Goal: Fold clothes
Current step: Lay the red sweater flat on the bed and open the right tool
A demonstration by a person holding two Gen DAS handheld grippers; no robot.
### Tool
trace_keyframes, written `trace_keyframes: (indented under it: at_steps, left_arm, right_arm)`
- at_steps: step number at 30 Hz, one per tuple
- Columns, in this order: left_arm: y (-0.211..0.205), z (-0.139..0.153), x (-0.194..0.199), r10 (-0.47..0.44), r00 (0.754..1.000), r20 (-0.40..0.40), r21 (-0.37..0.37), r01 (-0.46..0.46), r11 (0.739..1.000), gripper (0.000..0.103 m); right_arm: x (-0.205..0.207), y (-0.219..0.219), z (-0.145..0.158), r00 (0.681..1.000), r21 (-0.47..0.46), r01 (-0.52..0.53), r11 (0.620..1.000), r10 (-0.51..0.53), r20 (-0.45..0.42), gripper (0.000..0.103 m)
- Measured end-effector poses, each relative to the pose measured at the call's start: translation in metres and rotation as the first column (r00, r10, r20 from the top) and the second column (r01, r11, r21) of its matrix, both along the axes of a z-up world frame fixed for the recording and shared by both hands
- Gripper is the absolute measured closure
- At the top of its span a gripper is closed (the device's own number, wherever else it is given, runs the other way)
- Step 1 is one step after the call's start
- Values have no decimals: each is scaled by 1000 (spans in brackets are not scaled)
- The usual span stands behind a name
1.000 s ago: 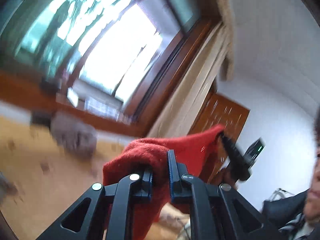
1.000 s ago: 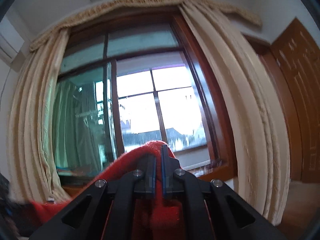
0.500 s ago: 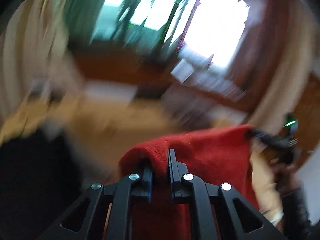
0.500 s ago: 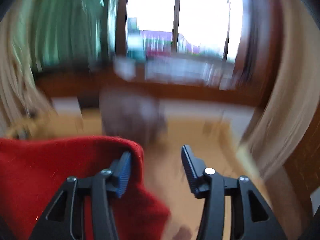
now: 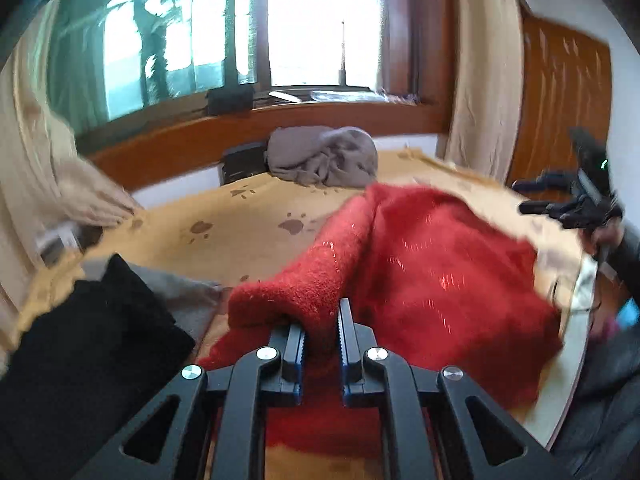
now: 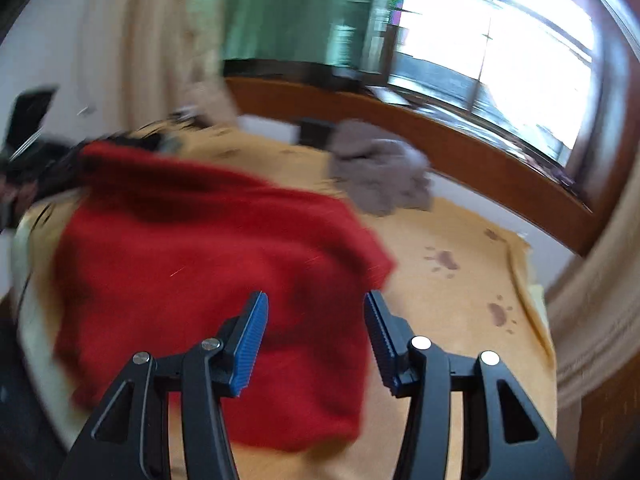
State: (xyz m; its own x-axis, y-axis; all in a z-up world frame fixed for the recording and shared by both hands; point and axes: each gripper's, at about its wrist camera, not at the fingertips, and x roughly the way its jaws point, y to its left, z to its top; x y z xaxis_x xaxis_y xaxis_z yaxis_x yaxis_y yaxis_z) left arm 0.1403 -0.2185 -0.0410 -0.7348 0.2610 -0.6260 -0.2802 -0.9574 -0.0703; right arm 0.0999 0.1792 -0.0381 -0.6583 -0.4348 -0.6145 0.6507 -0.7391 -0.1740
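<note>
A fuzzy red sweater (image 5: 432, 264) lies spread over the tan paw-print cover (image 5: 240, 224). My left gripper (image 5: 322, 320) is shut on a bunched edge of the red sweater at its near left corner. In the right wrist view the sweater (image 6: 192, 264) lies flat below my right gripper (image 6: 314, 320), which is open and empty just above its right part. The right gripper also shows at the far right of the left wrist view (image 5: 568, 204), clear of the cloth.
A crumpled grey garment (image 5: 324, 156) lies at the far side of the cover, also in the right wrist view (image 6: 380, 172). A black garment (image 5: 76, 344) on grey cloth lies near left. Window, curtains (image 5: 476, 80) and a wooden sill stand behind.
Both grippers swung down from window height toward the cover. The right gripper opened and let go of the red sweater, which dropped flat. The left gripper kept its hold.
</note>
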Motion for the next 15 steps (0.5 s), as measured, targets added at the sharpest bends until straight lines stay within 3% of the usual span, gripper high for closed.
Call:
trace_keyframes:
  at_steps: [3, 6, 9, 10, 12, 13, 15]
  left_arm:
    - [4, 4, 14, -6, 1000, -7, -57, 5, 998, 88]
    - [-29, 10, 11, 199, 980, 11, 15, -199, 980, 88]
    - [-41, 18, 25, 297, 953, -54, -63, -300, 952, 88]
    - [-38, 20, 32, 274, 959, -76, -93, -280, 955, 88]
    - [-22, 20, 52, 123, 987, -104, -153, -138, 979, 88]
    - [-10, 17, 64, 37, 993, -114, -198, -59, 978, 88]
    - [21, 6, 92, -141, 983, -117, -318, 97, 943, 88]
  right_arm:
    - [24, -13, -12, 996, 8, -83, 997, 83, 33, 48]
    - [37, -27, -27, 987, 42, -150, 988, 148, 60, 48]
    - [45, -34, -38, 981, 70, -183, 981, 177, 83, 48]
    - [47, -34, -41, 979, 72, -188, 980, 181, 92, 48]
    - [48, -32, -44, 978, 72, -188, 979, 180, 103, 48]
    - [48, -31, -45, 979, 71, -183, 981, 175, 106, 48]
    - [46, -29, -46, 980, 60, -170, 984, 163, 113, 48]
